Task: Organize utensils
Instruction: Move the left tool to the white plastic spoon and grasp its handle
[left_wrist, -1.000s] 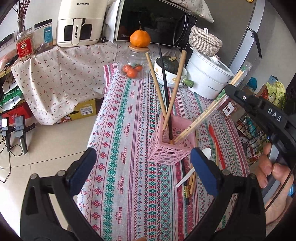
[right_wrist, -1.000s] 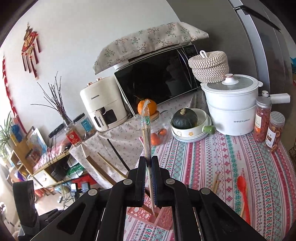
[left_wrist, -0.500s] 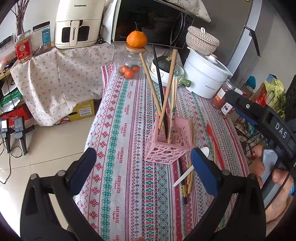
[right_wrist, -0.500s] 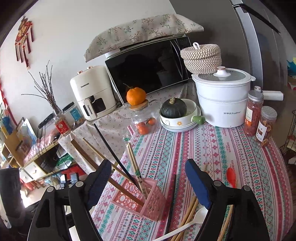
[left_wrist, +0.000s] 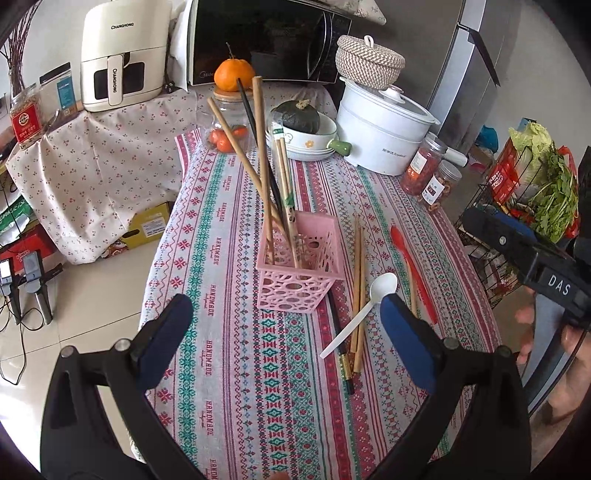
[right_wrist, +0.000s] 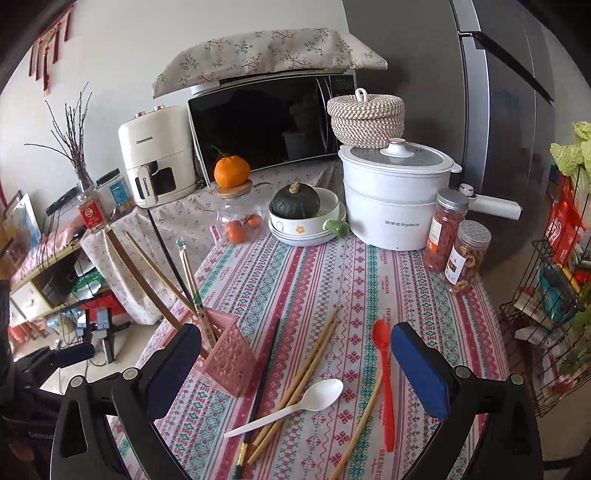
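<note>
With the right gripper (right_wrist: 295, 373) opening empty and the left gripper (left_wrist: 284, 336) spread empty, a pickup is judged due: the white plastic spoon (right_wrist: 291, 404) for the pink basket (right_wrist: 225, 360).

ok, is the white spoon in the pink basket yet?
No. The white spoon lies flat on the tablecloth, across loose chopsticks, beside the pink basket.

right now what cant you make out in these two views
- Lower ends of the chopsticks standing in the pink basket: left wrist view, hidden by its walls.
- Tip of the loose black chopstick: right wrist view, cut off at the bottom edge.
- Label text on the two snack jars: too small in both views.
- Right hand-held gripper, jaws opening and empty; its finger alone shows in the left view.
</note>
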